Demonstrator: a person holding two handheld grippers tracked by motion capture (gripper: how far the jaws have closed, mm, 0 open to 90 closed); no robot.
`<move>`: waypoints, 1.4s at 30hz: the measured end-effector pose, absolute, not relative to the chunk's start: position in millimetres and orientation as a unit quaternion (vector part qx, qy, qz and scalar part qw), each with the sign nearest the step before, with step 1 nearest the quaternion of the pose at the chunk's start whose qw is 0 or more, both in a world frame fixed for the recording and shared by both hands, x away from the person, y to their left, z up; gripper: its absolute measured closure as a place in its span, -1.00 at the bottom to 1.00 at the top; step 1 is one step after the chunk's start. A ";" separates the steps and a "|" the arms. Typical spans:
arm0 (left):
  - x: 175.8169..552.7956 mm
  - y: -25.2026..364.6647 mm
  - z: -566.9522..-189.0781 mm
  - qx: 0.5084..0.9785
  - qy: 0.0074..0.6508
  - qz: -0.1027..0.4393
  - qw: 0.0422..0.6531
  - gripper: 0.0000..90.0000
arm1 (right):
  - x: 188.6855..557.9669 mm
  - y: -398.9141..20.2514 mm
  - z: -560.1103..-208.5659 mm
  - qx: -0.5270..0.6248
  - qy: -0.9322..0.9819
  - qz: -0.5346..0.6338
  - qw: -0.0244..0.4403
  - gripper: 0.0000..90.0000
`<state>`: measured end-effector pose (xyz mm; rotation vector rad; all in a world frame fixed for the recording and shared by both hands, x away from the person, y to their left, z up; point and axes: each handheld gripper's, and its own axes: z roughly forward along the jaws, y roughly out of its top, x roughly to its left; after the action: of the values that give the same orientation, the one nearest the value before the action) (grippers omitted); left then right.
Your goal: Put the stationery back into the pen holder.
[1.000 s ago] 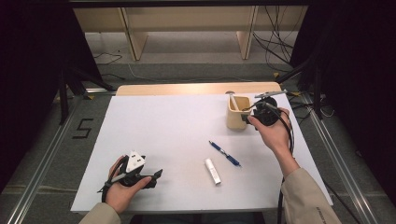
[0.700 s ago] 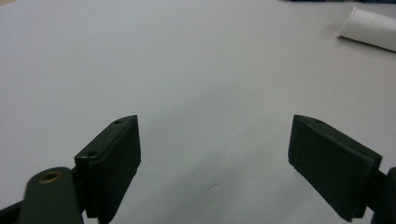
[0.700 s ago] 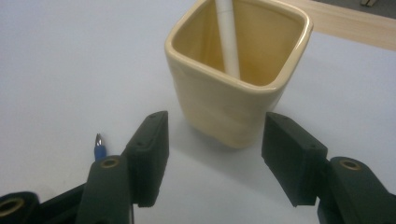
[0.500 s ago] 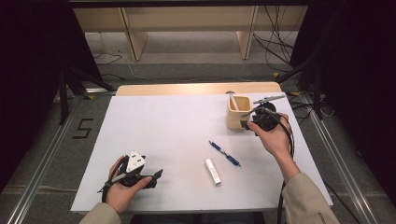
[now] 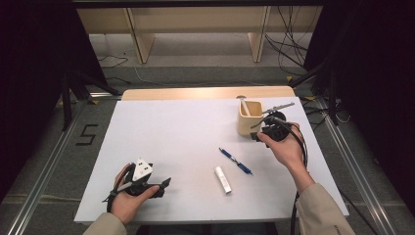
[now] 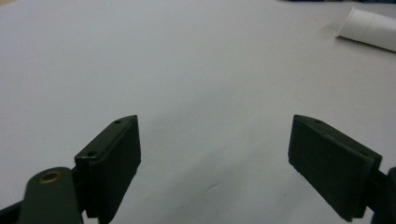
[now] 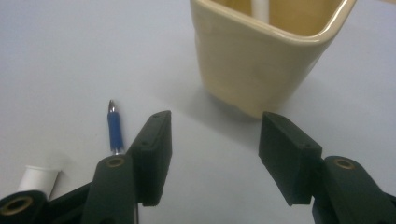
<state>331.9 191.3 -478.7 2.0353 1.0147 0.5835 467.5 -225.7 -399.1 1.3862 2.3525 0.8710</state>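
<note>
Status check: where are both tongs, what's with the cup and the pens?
Right tongs open, empty, just narrowing, beside cream cup. Left tongs open, idle on table. Blue pen and white marker lie loose, path clear.

Beige sleeves (image 5: 320,210), black screw-holed jaws, trailing cables.

A black "5" (image 5: 87,134) on the floor left of the table (image 5: 171,127)
</note>
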 end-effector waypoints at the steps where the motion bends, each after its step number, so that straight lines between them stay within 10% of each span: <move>1: 331.8 191.2 -478.7 0.799 0.399 0.229 0.387 -0.63 | 467.1 -224.9 -399.5 0.479 0.814 0.299 0.135 0.02; 42: 332.3 190.3 -478.8 0.801 0.396 0.230 0.386 -0.63 | 467.5 -182.0 -432.4 0.407 0.893 0.187 0.035 0.22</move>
<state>332.3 190.3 -478.8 2.0390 1.0076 0.5852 467.5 -182.0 -432.4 1.2510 2.7465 0.5737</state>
